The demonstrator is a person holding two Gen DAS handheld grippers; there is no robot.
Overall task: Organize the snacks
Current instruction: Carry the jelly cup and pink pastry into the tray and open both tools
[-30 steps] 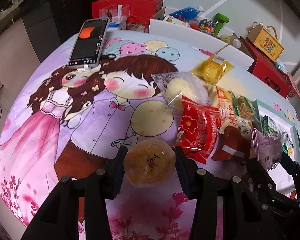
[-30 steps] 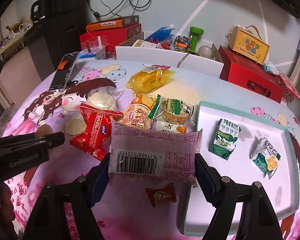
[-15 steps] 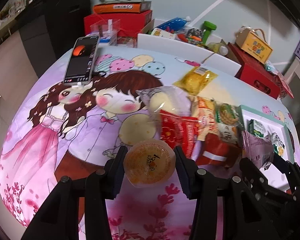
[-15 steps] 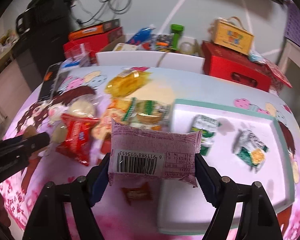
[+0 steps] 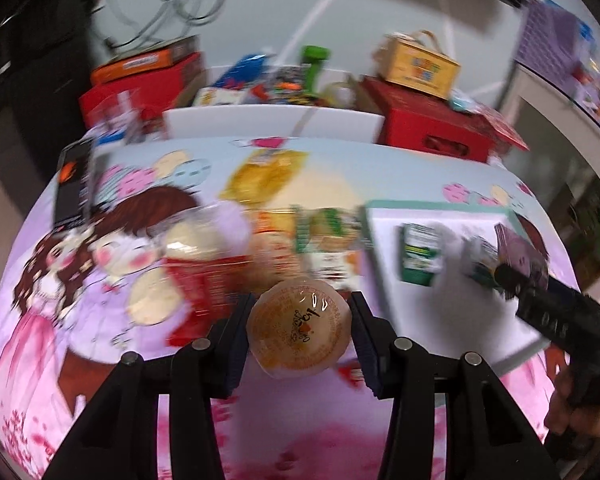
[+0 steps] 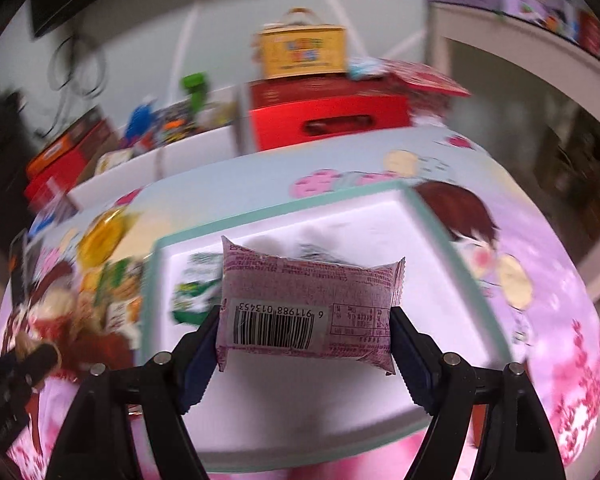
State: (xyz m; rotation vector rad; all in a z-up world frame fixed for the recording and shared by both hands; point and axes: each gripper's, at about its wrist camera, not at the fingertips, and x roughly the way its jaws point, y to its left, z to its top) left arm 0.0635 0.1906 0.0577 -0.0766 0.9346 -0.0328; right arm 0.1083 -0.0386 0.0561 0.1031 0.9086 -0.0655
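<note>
The right gripper (image 6: 305,334) has carried its clamped pink packet (image 6: 308,308) from beside the snack pile to above the white tray (image 6: 452,248). The left gripper (image 5: 298,330), closed on a jelly cup (image 5: 298,330), has swung rightward toward the tray too, and both views are now blurred.

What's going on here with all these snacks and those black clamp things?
A person is sorting snacks with two hand-held grippers. The left gripper has its jaws shut on a round orange jelly cup. The right gripper holds a pink barcoded snack packet above the white green-rimmed tray, where a green biscuit packet already lies.
</note>
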